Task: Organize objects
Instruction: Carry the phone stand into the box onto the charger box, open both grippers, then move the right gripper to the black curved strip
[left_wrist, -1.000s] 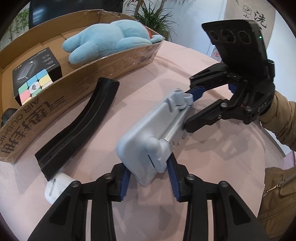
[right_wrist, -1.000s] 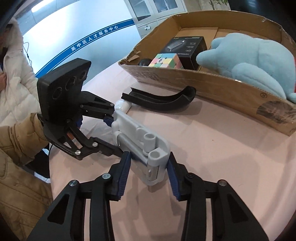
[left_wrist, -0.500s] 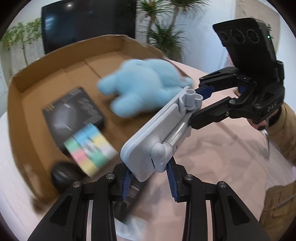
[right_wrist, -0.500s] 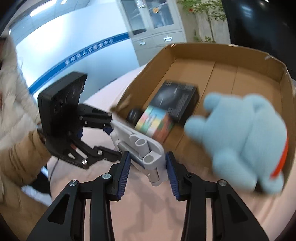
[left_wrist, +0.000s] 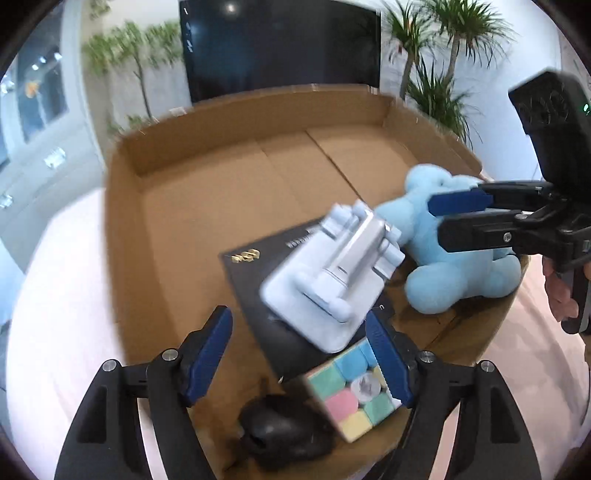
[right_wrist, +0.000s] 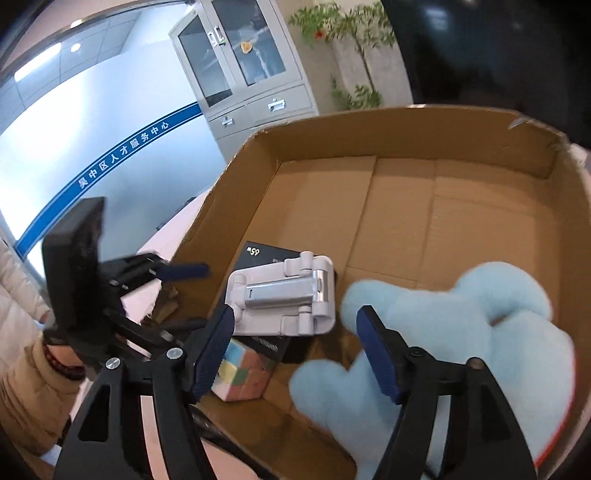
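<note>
Phone stand (left_wrist: 334, 275), pale grey and folded, is lying tilted on a black box (left_wrist: 280, 295) inside the cardboard box (left_wrist: 207, 192) in the left wrist view, where half a second ago both grippers were clamping it; the left gripper (left_wrist: 299, 354) is now gaping apart around nothing. In the right wrist view, the stand is resting beside a blue plush toy (right_wrist: 461, 332) and above a pastel cube (right_wrist: 242, 373), with the right gripper (right_wrist: 295, 350) likewise spread and empty. Judging by this, the stand is delivered.
</note>
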